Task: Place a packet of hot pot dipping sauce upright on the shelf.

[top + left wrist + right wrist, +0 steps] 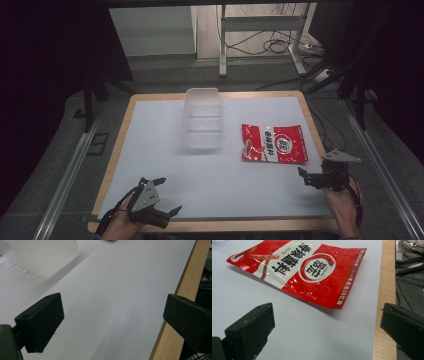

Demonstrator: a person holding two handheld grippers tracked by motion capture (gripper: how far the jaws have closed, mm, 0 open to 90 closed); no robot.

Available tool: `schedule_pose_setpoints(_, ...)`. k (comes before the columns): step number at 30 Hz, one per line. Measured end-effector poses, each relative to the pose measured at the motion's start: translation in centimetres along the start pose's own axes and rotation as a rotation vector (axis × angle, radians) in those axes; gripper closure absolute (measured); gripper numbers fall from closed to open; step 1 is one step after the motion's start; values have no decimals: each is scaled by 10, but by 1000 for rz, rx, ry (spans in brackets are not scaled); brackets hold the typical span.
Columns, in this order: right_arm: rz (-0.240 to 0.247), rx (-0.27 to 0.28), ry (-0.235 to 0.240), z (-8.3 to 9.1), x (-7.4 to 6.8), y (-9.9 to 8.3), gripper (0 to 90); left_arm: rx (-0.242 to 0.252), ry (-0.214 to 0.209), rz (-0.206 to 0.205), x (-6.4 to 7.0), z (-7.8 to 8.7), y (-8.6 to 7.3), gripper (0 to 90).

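A red and white snack packet (273,144) lies flat on the white table top (165,150), right of centre; the right gripper view has the packet (302,270) just ahead of the jaws. A clear plastic box (202,125) stands empty at the middle back, and its wall (42,255) appears at the upper left of the left gripper view. My left gripper (169,197) hovers open at the front left corner, nothing between its jaws. My right gripper (303,177) is open at the front right, a short way in front of the packet.
The table's wooden rim (210,226) runs along the front and along the right side (384,315). Beyond the table stand a metal frame (260,35) and loose cables (280,47) on the floor. Rails (70,170) flank both sides.
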State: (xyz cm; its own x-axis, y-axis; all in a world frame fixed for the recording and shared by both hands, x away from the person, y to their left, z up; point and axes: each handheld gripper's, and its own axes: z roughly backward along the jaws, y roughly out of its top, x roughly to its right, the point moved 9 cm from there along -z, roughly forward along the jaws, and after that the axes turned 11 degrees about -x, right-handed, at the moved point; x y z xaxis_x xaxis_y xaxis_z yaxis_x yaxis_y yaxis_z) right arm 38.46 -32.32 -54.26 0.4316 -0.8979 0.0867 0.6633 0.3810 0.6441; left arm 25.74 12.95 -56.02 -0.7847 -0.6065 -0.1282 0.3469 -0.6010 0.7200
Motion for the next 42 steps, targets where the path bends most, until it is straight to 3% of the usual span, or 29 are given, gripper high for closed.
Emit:
schedule_pose_setpoints(11,24,-7,39,-7,-8,2,0,0,2,1,0,0,0,32)
schedule_pose_setpoints(21,49,-21,30,-15,-9,6,0,0,1,1,0,0,0,32)
schedule_pose_setpoints(30,35,-18,64,-27,-4,13,0,-6,2,-6,0,0,0,32)
schedule_pose_setpoints(42,3,-78,112,-51,7,11,0,-5,1,-6,0,-1,0,32)
